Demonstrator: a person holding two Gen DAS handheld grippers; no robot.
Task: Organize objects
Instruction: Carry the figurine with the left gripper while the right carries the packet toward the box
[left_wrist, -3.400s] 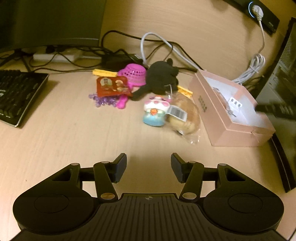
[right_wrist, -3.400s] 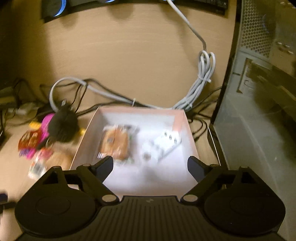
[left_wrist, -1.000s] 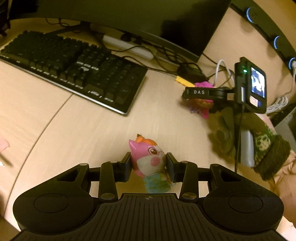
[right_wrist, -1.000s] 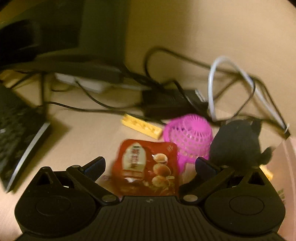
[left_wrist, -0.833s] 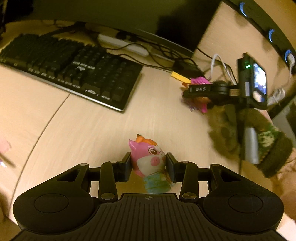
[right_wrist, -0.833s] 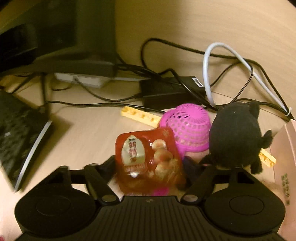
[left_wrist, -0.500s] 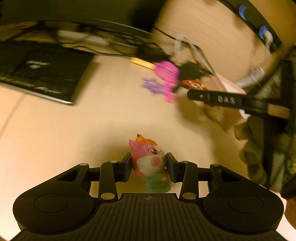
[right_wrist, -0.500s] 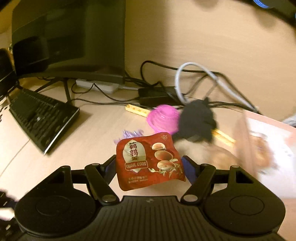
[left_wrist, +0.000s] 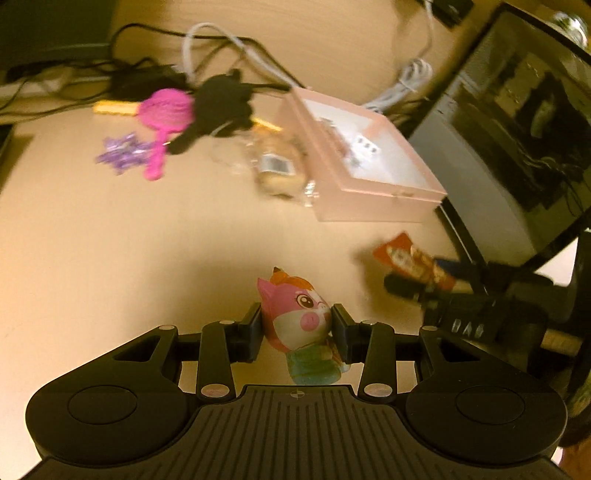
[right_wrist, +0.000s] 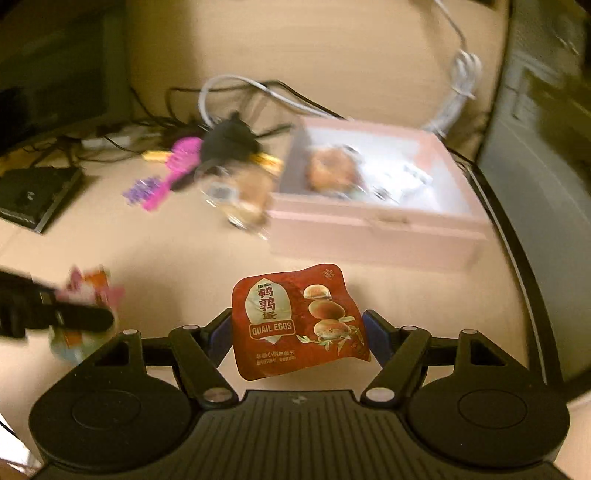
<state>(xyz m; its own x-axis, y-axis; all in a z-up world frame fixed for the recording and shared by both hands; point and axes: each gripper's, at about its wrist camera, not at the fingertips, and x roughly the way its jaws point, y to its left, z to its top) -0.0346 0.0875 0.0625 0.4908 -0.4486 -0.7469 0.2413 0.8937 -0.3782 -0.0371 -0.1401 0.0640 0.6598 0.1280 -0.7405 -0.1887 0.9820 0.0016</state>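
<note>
1. Change: both views are now swinging round to face the open pale pink cardboard box (right_wrist: 373, 229), where half a second ago they were looking toward the keyboard and monitor. Judged: both loads are heading for the box.
2. Left gripper (left_wrist: 296, 328): jaws are pinching the pink pig-faced toy figurine with orange tuft and green base (left_wrist: 300, 325) by its head, above the light wooden desk (left_wrist: 110, 240).
3. Right gripper (right_wrist: 297, 334): jaws are clamping the red foil "QUAIL EGGS" snack packet (right_wrist: 295, 321) by its side edges; the glossy packet is standing upright, slightly buckled, just short of the box front.
4. Box contents: a wrapped bun (right_wrist: 330, 171) and small white pieces, blurred.
5. Outstanding on the desk: magenta plastic basket (left_wrist: 166, 110), black plush toy (left_wrist: 221, 103), purple beads (left_wrist: 122, 151), another wrapped bun (left_wrist: 277, 166).
</note>
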